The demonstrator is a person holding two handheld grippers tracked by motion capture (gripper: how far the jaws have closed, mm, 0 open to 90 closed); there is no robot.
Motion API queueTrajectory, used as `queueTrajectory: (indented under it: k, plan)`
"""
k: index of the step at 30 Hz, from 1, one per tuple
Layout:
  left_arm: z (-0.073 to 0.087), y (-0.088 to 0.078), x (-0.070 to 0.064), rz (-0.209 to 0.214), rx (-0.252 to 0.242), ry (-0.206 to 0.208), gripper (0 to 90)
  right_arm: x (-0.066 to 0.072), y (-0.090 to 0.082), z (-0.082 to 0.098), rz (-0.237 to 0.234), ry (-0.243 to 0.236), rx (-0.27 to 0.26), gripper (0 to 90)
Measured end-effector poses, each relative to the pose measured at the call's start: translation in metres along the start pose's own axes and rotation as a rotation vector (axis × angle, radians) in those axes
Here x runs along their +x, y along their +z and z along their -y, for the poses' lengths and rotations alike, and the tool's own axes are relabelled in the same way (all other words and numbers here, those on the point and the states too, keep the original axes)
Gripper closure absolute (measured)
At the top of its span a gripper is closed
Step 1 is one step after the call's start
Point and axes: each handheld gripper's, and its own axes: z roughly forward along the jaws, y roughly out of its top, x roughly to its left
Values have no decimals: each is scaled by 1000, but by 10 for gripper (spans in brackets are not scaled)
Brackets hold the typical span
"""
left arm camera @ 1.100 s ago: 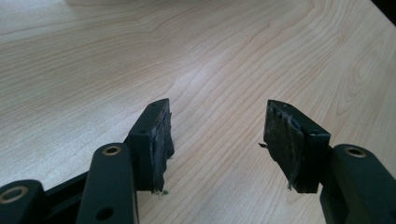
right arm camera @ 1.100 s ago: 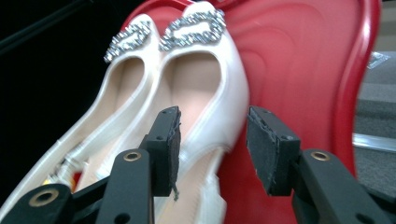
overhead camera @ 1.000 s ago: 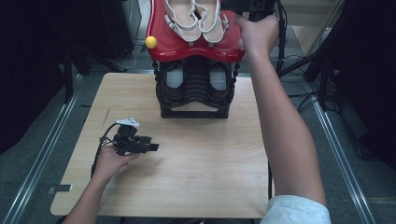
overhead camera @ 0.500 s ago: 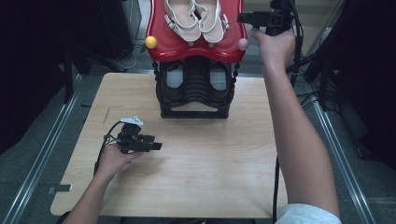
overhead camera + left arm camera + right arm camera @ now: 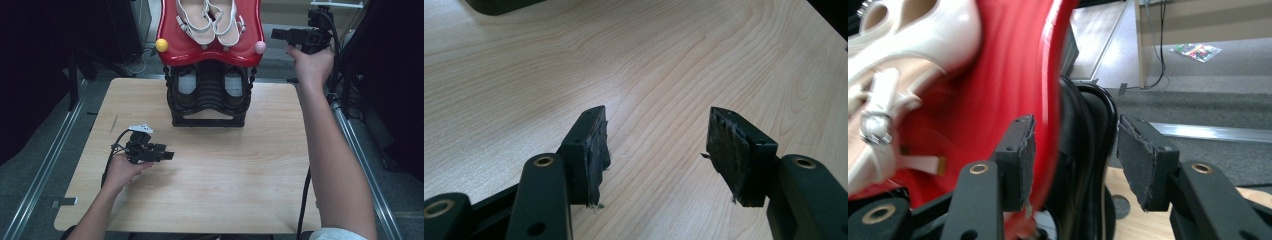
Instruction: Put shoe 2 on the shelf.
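At the top centre of the high view, a glossy red plastic shoe tray (image 5: 210, 49) caps a black tiered shoe rack (image 5: 209, 95) standing on the pale wooden counter (image 5: 240, 170), with a pair of white strappy sandals (image 5: 210, 20) lying on it. The right gripper (image 5: 278, 35), upper right, sits just beside the tray's right edge, its jaws wide and just been opening, holding nothing. The left gripper (image 5: 167, 155) rests at the lower left, jaws wide over bare wood.

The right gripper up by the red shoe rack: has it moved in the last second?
Yes. The right gripper has pulled away rightward from the red shelf, its jaws just opening with nothing between them.
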Motion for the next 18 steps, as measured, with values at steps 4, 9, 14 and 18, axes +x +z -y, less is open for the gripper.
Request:
queueTrajectory:
  k: [4, 9, 14, 18]
  plan:
    - [0, 0, 0, -3, 2, -1, 420, -11, -2, 13, 4, 3, 11, 500]
    - [0, 1, -2, -15, -4, 1, 421, -20, -5, 33, 5, -5, 16, 500]
    - [0, 1, -2, -15, -4, -6, 421, -25, -4, 56, -21, -1, 37, 498]
    - [0, 2, -2, -20, -13, -8, 421, -26, -3, 76, -28, -15, 56, 488]
